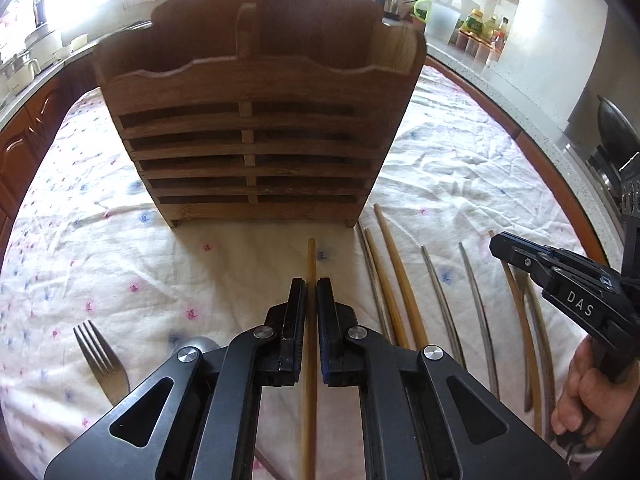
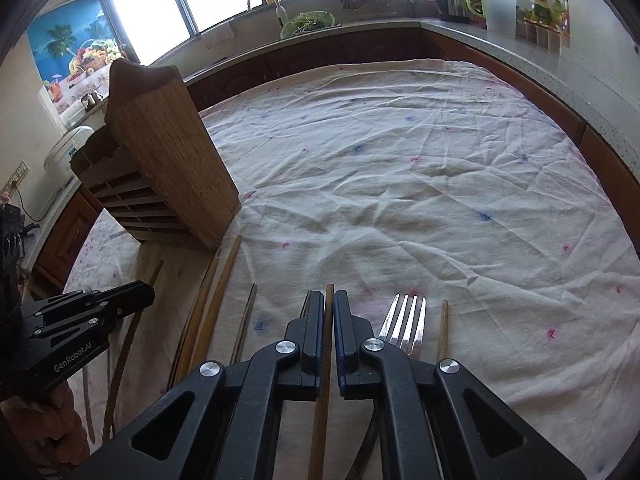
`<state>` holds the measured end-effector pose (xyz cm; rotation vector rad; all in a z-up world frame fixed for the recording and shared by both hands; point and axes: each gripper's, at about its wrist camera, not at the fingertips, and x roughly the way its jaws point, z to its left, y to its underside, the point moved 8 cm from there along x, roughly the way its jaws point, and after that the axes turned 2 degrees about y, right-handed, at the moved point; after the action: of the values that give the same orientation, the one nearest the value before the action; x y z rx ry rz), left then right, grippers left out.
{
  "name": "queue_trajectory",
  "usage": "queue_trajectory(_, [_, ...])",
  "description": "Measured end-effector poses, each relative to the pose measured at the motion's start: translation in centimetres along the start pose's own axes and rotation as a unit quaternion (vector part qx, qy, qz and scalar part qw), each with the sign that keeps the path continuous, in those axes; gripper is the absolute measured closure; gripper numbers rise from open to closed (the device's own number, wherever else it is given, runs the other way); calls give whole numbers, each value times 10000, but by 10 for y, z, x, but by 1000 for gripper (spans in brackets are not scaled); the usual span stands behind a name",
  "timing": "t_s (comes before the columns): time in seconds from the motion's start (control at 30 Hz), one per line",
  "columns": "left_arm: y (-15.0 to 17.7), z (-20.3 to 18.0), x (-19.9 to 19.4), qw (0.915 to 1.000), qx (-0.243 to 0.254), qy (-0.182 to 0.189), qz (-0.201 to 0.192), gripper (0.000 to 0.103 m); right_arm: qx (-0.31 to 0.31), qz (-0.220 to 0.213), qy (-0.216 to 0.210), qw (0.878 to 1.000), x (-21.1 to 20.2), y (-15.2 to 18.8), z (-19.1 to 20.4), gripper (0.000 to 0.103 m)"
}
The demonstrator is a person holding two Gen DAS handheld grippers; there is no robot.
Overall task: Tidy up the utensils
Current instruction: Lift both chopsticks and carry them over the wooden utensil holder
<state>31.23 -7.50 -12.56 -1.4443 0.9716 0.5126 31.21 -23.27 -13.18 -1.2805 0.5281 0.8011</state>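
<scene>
Pinching wooden chopstick (image 1: 311,264): left gripper (image 1: 311,286), "GenRobot.AI"; right gripper (image 2: 329,298), "DAS", pinching another chopstick (image 2: 329,294).

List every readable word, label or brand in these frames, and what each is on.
"DAS": side of the right gripper, seen from the left wrist.
"GenRobot.AI": side of the left gripper, seen from the right wrist.
Labels on the bottles on the counter: too small and blurred to read.
</scene>
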Motion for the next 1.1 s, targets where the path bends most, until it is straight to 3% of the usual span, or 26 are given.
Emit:
queue_trajectory(0.5, [-10, -2, -129, 9919, -228, 659, -1065, 98, -162, -1144, -609, 9914, -119, -32, 42, 98])
queue_trajectory(0.8, [-11, 5, -182, 9828, -306, 768, -1653, 98, -342, -1763, -689, 9813, -176, -51, 63, 99])
queue_trajectory(1.1, [-22, 19, -210, 9746, -421, 739, -2072, 98, -350, -2112, -768, 9738, -198, -71, 72, 99])
